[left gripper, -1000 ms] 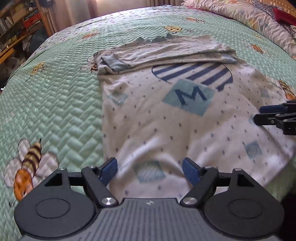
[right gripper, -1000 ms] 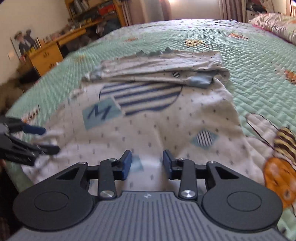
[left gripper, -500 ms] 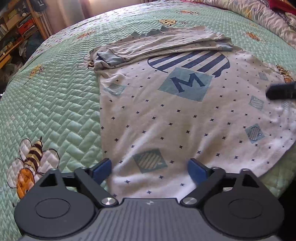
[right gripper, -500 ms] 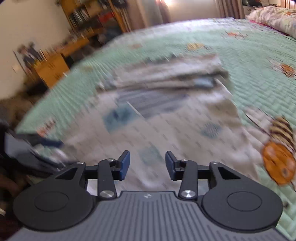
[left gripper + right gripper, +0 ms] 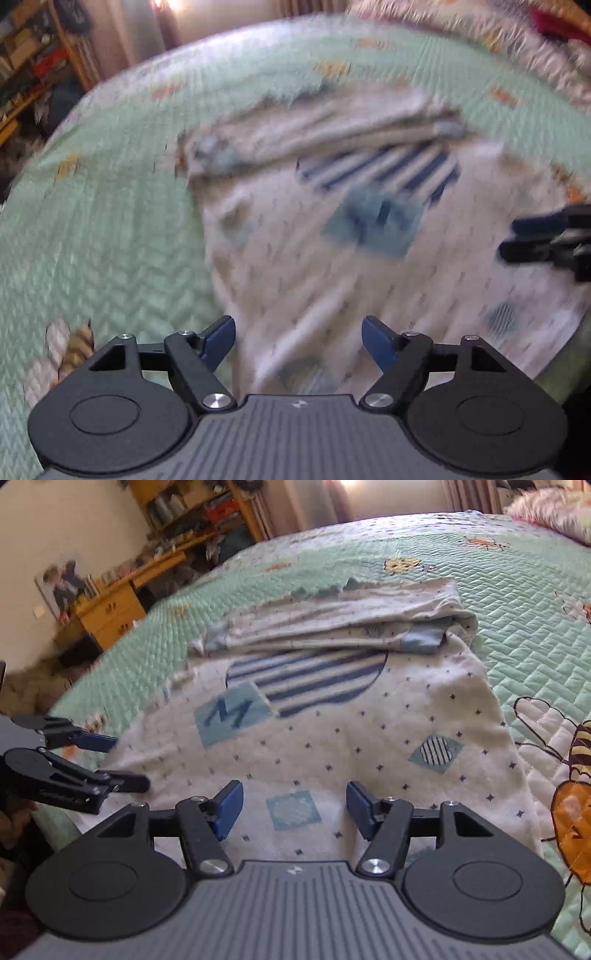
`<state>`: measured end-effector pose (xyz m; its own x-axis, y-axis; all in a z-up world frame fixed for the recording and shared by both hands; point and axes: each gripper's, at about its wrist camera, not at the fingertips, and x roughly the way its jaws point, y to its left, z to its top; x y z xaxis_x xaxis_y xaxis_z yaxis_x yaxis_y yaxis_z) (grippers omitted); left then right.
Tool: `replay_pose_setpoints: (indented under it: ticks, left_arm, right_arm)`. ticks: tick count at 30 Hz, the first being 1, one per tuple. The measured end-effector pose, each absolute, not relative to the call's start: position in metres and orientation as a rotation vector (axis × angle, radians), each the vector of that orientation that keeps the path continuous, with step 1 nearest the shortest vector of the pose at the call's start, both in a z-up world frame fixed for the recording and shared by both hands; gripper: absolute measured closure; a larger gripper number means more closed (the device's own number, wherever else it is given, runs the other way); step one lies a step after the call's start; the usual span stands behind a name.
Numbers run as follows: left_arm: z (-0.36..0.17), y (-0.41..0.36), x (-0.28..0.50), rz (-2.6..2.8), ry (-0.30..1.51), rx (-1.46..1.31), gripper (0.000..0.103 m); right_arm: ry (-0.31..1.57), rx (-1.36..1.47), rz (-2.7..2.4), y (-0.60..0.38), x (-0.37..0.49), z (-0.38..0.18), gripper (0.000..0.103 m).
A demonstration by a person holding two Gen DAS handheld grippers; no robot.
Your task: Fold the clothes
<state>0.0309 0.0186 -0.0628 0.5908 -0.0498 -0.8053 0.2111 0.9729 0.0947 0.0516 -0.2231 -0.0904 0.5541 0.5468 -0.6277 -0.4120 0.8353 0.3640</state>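
1. A white dotted top [image 5: 332,738] with a striped patch and an "M" square lies flat on the green quilted bed [image 5: 517,572], its hem at the near edge.
2. Its far part is already dealt with: both sleeves [image 5: 332,627] are folded in and lie across the top end in a tidy band.
3. The body below that band is one flat layer, so I'd say the job is partly done. The lengthwise folds of the body look like what remains.
4. The left gripper [image 5: 298,338] hovers over the near left of the hem. Its jaws are closing, cloth sits below them, but the blurred view does not show the pads pinching anything.
5. The right gripper [image 5: 294,806] hangs over the near hem further right. Its jaws are opening and nothing is caught between them.
6. From each side the other gripper shows low beside the cloth.
7. My guess is that a hold on the hem comes next.
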Motion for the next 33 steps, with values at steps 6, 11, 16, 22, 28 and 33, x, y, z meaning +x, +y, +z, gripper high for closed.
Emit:
replay_pose_setpoints:
  ticks: [6,11,16,22,28,33]
  left_arm:
    - [-0.103,-0.002,0.047,-0.252,0.996,0.186,0.009]
    - [-0.108,0.001,0.048,-0.267,0.986,0.168,0.001]
    - [-0.107,0.005,0.040,-0.270,0.971,0.173,0.001]
    - [-0.104,0.017,0.027,-0.308,0.985,0.182,0.001]
    - [-0.096,0.031,0.019,-0.288,0.960,0.132,0.008]
    - [-0.102,0.032,0.022,-0.278,0.949,0.105,0.004]
  right_arm:
    - [0.673,0.321,0.530,-0.233,0.070,-0.085,0.035]
    - [0.715,0.386,0.500,-0.244,0.090,-0.117,0.030]
    - [0.742,0.321,0.554,-0.248,0.077,-0.113,0.030]
    - [0.818,0.195,0.589,-0.252,0.054,-0.106,0.030]
    - [0.843,0.251,0.594,-0.261,0.053,-0.096,0.030]
    - [0.706,0.390,0.635,-0.252,0.050,-0.094,0.030]
